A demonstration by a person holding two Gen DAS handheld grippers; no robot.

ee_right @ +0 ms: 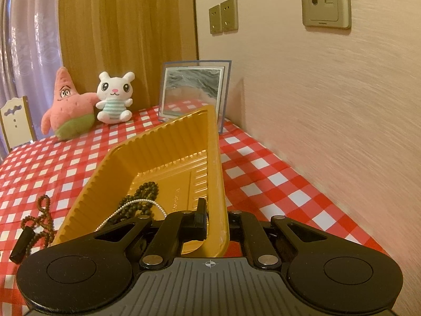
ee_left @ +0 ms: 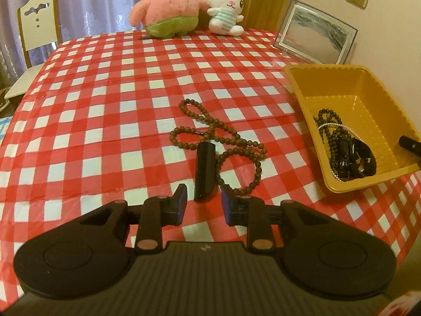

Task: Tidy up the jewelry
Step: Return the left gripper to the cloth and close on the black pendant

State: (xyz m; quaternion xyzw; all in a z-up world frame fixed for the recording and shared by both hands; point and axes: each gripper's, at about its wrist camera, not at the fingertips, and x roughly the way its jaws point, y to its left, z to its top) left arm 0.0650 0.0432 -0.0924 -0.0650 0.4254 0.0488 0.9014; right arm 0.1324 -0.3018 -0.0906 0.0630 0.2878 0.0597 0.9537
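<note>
A: Two grippers in view. Our left gripper (ee_left: 204, 201) has its jaws parted, nothing pinched; the black bar pendant (ee_left: 204, 175) of the brown wooden bead necklace (ee_left: 223, 137) lies just ahead of the gap, flat on the red-and-white checked tablecloth (ee_left: 105, 105).

B: We see the right gripper (ee_right: 215, 221) clamped tight on the near wall of the yellow ribbed plastic tray (ee_right: 168, 155).

A: Tray contents?

B: Dark bead strands (ee_right: 142, 197) and a thin pearl-like chain (ee_right: 126, 208).

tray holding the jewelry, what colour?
Golden yellow: the ribbed plastic tray shows best in the left wrist view.
</note>
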